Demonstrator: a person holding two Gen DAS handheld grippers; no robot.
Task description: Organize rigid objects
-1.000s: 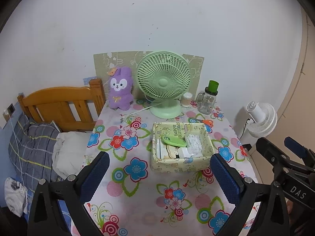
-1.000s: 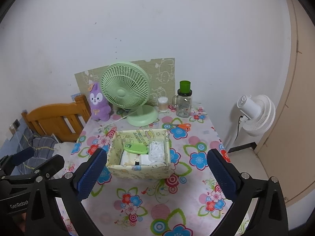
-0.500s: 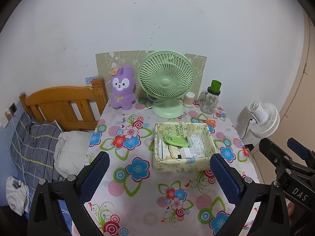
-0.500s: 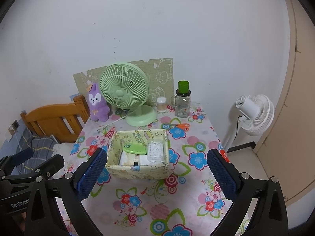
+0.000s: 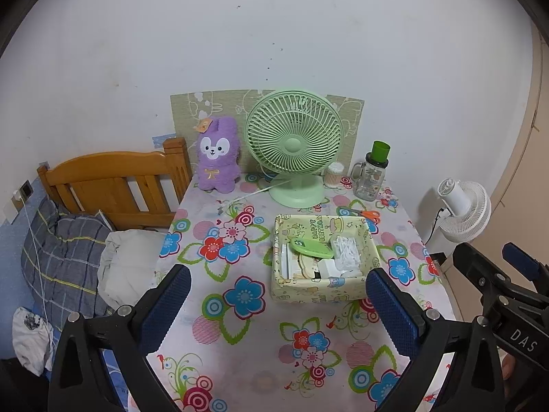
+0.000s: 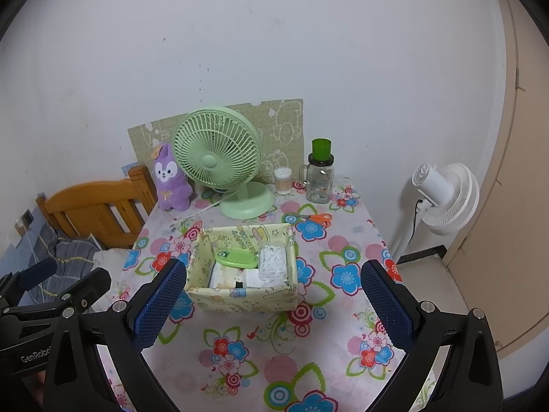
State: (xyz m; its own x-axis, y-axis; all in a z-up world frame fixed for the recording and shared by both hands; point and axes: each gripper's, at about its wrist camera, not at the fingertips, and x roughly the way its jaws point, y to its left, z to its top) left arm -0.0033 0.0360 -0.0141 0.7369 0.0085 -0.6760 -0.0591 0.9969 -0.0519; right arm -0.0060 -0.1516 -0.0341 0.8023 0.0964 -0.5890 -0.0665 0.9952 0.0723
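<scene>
A yellow patterned box (image 5: 319,288) (image 6: 240,297) stands mid-table and holds a green case (image 5: 312,248) (image 6: 236,259), a clear pack of white swabs (image 5: 346,252) (image 6: 272,257) and white items. Orange scissors (image 5: 363,213) (image 6: 317,218) lie behind it. A glass jar with a green cap (image 5: 372,175) (image 6: 319,175) and a swab cup (image 5: 333,175) (image 6: 282,181) stand at the back. My left gripper (image 5: 278,305) and my right gripper (image 6: 272,300) are both open and empty, held above the table's near part, short of the box.
A green desk fan (image 5: 293,147) (image 6: 219,164) and a purple plush (image 5: 218,154) (image 6: 170,178) stand at the table's back by the wall. A wooden bed head (image 5: 113,185) and bedding are to the left. A white floor fan (image 6: 442,195) stands to the right.
Both grippers have drawn back and up a little, so the table and box look slightly smaller and lower. Nothing on the table has moved.
</scene>
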